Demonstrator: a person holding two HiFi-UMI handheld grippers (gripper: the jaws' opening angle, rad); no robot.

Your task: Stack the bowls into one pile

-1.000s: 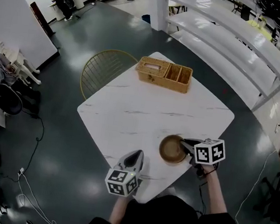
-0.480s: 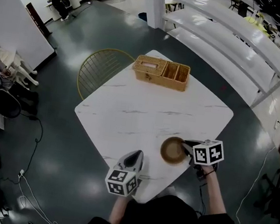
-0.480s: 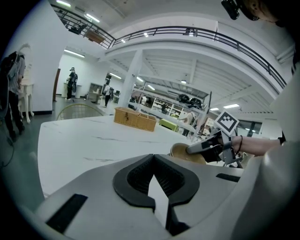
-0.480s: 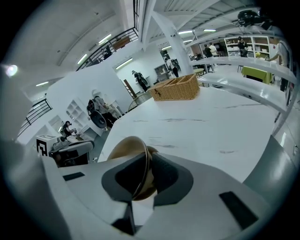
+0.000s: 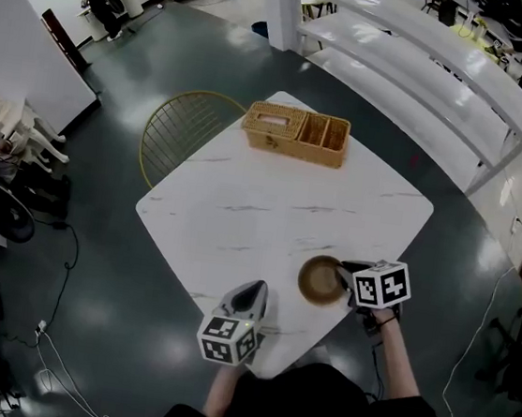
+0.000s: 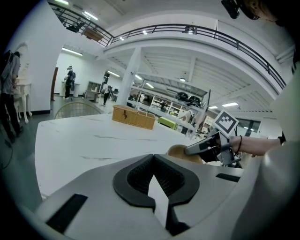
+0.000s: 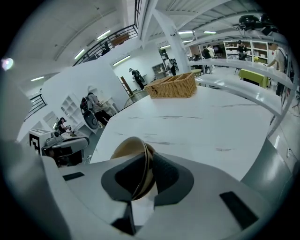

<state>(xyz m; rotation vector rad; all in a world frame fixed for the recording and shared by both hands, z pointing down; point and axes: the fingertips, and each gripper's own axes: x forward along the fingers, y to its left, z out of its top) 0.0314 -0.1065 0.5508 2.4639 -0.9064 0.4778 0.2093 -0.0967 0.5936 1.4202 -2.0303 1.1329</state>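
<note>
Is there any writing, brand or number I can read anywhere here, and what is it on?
None can be read.
The left cube and right cube carry only black-and-white square patterns, no letters.
The dark spot on the basket is too small to read.

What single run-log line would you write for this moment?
left gripper: shut, empty | right gripper: shut on brown bowls at rim | basket: far edge of table

Nested brown bowls, mouths up
</note>
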